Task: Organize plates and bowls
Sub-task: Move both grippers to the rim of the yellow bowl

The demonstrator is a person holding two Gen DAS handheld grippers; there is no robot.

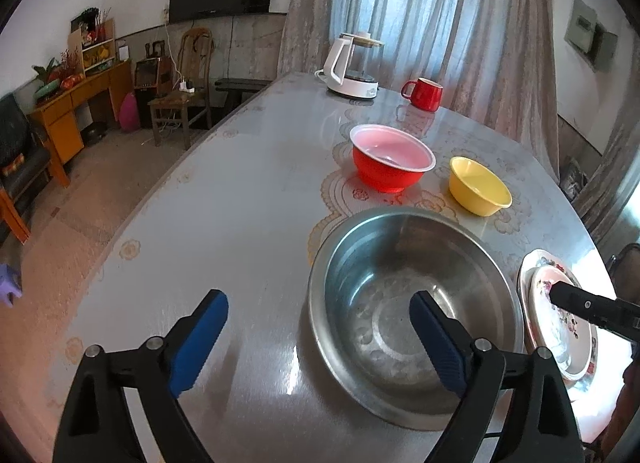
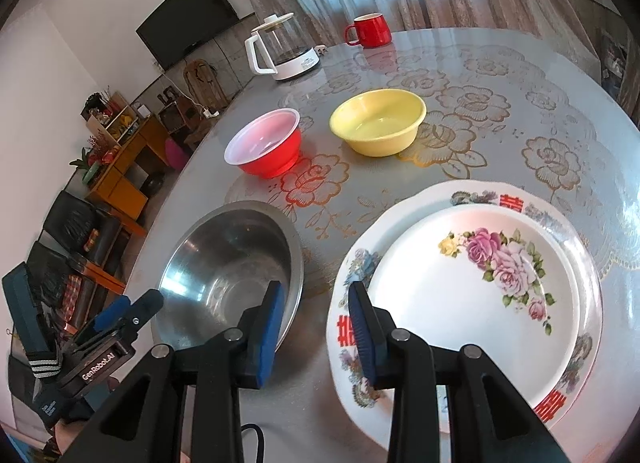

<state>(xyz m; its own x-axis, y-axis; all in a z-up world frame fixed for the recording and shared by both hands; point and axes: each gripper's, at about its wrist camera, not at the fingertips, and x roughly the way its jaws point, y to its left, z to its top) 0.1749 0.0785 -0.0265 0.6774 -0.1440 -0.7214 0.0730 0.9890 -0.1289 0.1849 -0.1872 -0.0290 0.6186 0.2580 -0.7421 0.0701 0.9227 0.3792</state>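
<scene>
A steel bowl [image 1: 368,283] [image 2: 228,255] stands empty on the round table. My left gripper [image 1: 318,299] is open wide above the bowl's left rim, one finger over the inside, the other over the tabletop. A small floral plate [image 2: 480,295] lies stacked on a larger plate [image 2: 400,203] with red characters, right of the steel bowl. My right gripper [image 2: 316,291] hovers over the gap between bowl and plates, its jaws partly apart with nothing between them. Farther back stand a red bowl [image 1: 392,159] [image 2: 264,143] and a yellow bowl [image 1: 480,187] [image 2: 378,127], both upright and empty.
A white kettle [image 1: 352,67] [image 2: 284,51] and a red mug [image 1: 424,93] [image 2: 370,29] stand at the table's far side. The table edge [image 1: 160,191] curves along the left; beyond it are a wooden chair [image 1: 180,103] and a cabinet [image 1: 80,103].
</scene>
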